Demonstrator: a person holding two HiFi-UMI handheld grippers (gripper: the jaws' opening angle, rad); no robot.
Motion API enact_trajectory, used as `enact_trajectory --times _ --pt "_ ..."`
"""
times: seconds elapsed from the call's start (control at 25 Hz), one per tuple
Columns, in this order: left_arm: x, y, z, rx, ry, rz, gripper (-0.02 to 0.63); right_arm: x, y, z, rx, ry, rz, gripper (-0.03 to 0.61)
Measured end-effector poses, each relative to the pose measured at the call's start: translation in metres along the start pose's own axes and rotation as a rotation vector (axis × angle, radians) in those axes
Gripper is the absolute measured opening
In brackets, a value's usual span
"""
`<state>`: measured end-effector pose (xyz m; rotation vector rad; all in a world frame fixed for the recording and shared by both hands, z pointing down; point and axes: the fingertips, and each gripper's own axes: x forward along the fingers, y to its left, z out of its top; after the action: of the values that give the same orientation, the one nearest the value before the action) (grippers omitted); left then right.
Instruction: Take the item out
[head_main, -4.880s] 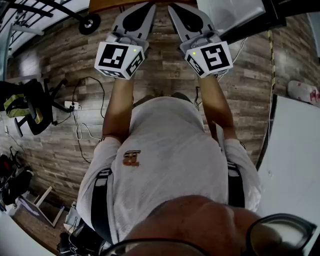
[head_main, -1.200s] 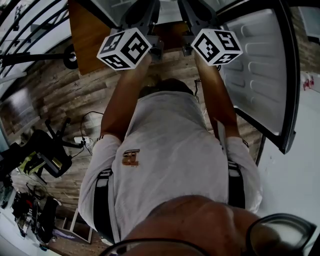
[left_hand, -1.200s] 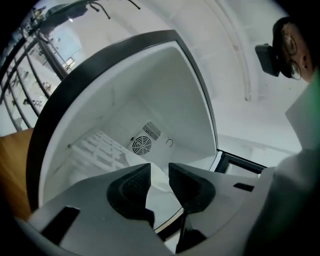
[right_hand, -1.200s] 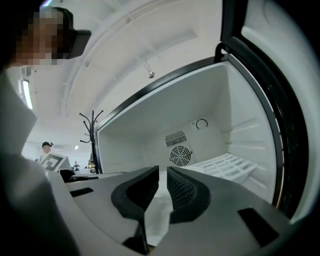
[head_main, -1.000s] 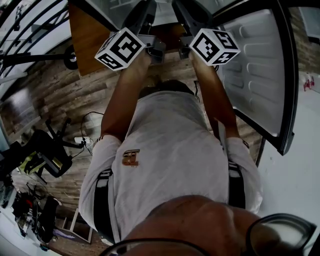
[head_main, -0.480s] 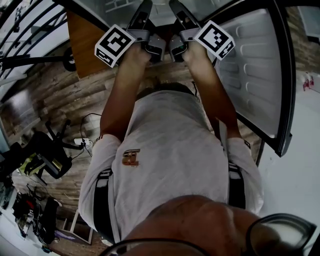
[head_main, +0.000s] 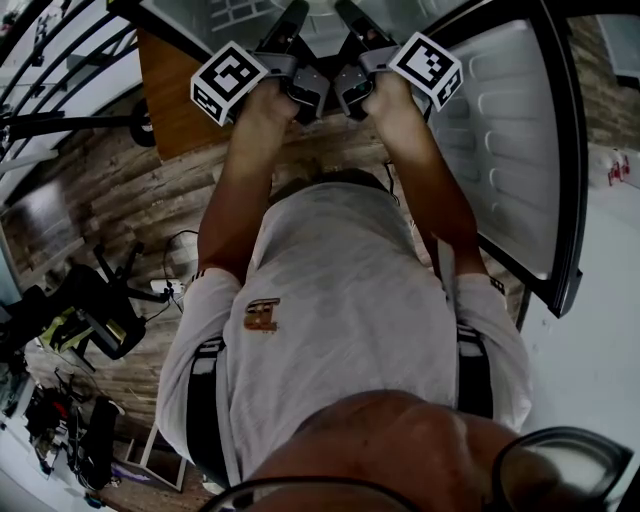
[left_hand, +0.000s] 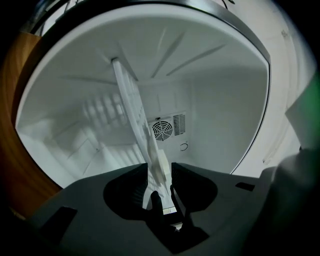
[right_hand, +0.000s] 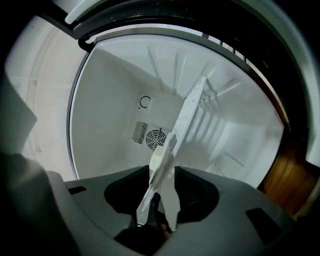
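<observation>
Shelf (left_hand: 132, 110) is the thing I'm after here, a white plastic one sitting inside the fridge (left_hand: 220, 115), and I've got both tools pushed in at its front edge. My left tool (left_hand: 160, 172) has its jaws spread wide with the edge of the shelf running right through the gap between them, and from what its own view shows the pads aren't clamped on it, there's a bit of daylight on one side. Same deal with my right tool (right_hand: 162, 175): jaws wide apart, front lip of the shelf standing between them, not squeezed as far as I can make out. In both gripper views the shelf stretches away from the jaws toward the back wall, where there's a little round fan vent (left_hand: 162, 130) with a slotted grille just beside it. From the head view the two tools sit close together side by side at the mouth of the fridge, marker cubes (head_main: 228, 82) facing up, my arms stretched out in front of me. Fridge door (head_main: 510, 150) is swung open on my right, a brown wooden panel (head_main: 170, 90) sits on the left of the fridge, and I'm standing on a wood plank floor (head_main: 130, 200).
</observation>
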<state>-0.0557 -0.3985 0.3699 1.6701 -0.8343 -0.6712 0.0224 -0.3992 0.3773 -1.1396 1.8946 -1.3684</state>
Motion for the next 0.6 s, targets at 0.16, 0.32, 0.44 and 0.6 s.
enact_trajectory --times 0.16,0.32,0.44,0.6 --pt "0.001 0.002 -0.002 -0.01 0.007 0.004 0.143 0.001 -0.002 0.0 0.002 0.02 0.006 0.164" --pt "0.003 0.0 -0.005 -0.041 0.031 -0.015 0.143 0.005 0.001 0.0 -0.006 0.044 0.013 0.146" --pt "0.006 -0.001 -0.01 -0.069 0.054 -0.027 0.143 0.009 0.002 -0.002 -0.007 0.056 0.017 0.124" --pt "0.005 -0.002 -0.01 -0.084 0.051 -0.027 0.113 0.012 0.005 -0.005 0.007 0.071 0.025 0.102"
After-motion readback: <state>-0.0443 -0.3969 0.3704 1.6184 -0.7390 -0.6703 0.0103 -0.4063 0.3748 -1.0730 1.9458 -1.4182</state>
